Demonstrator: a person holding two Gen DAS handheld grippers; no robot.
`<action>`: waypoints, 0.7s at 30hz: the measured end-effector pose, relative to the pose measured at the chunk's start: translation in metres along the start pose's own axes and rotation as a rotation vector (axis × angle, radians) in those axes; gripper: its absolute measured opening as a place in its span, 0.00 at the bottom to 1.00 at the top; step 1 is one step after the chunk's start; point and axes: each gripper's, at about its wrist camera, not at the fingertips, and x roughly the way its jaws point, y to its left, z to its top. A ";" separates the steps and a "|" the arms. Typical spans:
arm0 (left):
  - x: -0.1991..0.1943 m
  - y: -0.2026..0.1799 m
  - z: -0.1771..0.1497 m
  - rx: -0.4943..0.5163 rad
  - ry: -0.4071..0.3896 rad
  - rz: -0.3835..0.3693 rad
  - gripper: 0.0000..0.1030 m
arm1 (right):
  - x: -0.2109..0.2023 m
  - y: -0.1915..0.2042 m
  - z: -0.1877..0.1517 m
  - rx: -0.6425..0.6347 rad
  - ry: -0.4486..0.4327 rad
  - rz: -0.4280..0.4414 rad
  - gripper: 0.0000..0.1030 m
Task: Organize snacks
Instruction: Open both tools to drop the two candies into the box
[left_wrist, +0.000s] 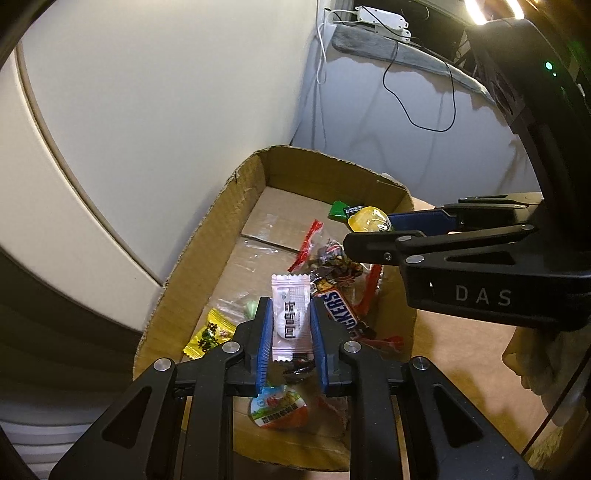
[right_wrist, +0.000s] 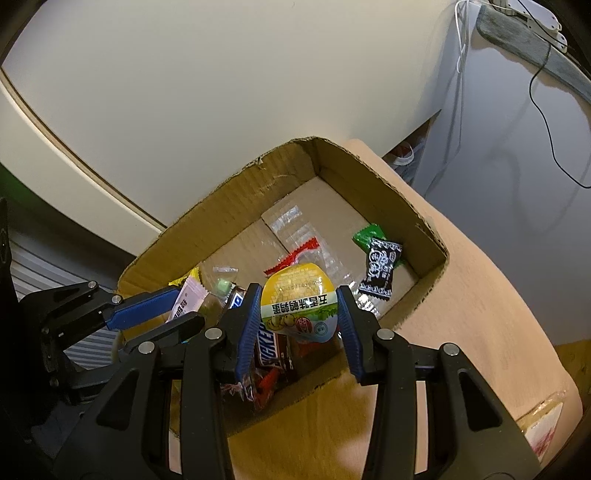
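Left tongs: my left tongs are clamped on a pink-white sachet, held over the near end of the cardboard box.
Box, left side: a yellow candy lies by the left wall, with a small clear wrapper showing something green beside it.
Box, middle: a Snickers bar and a red-edged clear packet are piled together; an orange jelly cup sits at the near end.
Right tongs: my right tongs grip a yellow jelly cup above the box.
Box, right side: a green candy and a black candy lie in the far right corner.
Progress: I judge it well along; several snacks are already in the box and two more are poised to drop.
Left to do: release both; a packet on the counter at the right edge may still need fetching.
Hard to tell: that packet is cut off by the lens rim; the pile under my tongs is partly hidden.
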 end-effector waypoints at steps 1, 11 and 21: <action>0.000 0.001 0.000 -0.003 0.001 0.003 0.23 | 0.000 0.001 0.001 -0.003 0.000 -0.001 0.41; 0.000 0.005 -0.002 -0.009 -0.004 0.022 0.50 | -0.005 0.004 0.006 -0.012 -0.023 -0.029 0.71; 0.000 -0.002 0.000 0.000 -0.002 0.052 0.65 | -0.020 -0.011 0.002 0.023 -0.043 -0.054 0.76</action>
